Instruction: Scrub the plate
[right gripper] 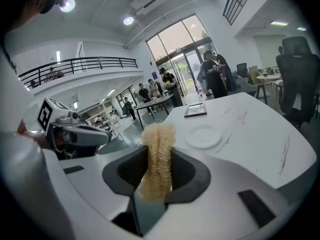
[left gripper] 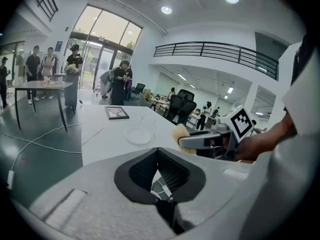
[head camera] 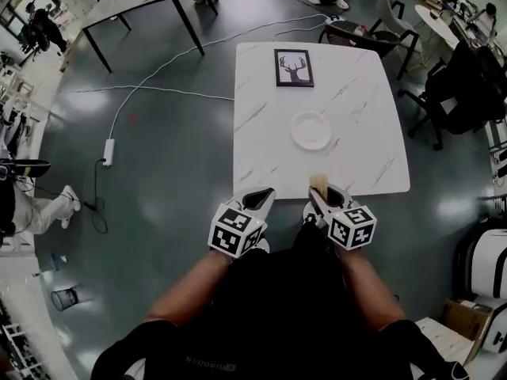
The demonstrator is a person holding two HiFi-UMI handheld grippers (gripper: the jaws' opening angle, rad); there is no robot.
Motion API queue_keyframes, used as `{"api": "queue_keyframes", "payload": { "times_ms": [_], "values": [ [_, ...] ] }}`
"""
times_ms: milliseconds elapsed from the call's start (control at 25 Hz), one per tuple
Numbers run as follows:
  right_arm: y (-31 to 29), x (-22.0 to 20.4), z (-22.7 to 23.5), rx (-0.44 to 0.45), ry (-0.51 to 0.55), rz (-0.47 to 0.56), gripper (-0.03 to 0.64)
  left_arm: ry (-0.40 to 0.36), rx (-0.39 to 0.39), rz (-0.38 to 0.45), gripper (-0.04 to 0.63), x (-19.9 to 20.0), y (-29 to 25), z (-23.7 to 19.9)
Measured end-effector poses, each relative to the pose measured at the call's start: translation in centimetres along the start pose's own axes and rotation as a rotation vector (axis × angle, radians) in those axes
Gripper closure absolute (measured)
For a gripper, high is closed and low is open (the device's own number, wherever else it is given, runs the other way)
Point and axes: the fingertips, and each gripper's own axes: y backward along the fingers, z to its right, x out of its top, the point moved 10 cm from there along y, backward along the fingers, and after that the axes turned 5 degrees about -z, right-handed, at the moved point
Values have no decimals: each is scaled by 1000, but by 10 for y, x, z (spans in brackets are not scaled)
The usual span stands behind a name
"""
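Right tool (right gripper: 159, 156) clamps a loofah scrubber (right gripper: 158, 136) short of the white plate (right gripper: 203, 136) on the marble surface (head camera: 356, 101); left tool (left gripper: 159, 170) closed, empty.

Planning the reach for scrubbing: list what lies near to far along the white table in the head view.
Near to far: tan fibrous loofah scrubber held in the right gripper at the near edge of the white marble-patterned table → round white plate → black-framed deer picture.
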Motion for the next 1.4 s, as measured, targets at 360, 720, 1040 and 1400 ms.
{"api": "queue_keyframes", "payload": {
  "times_ms": [360,720,1040,1400],
  "values": [
    [38,-28,-42,-87,-23,42,497,-35,-59,11,588,-25,34,10],
    [68,-35,-55,-103,-15,60,497,-50,-109,15,588,-27,36,28],
    [82,-30,-43,-88,11,63,497,-56,-94,34,588,-19,25,39],
    [108,-5,-6,-15,65,75,499,9,-10,87,588,-5,6,74]
  ]
}}
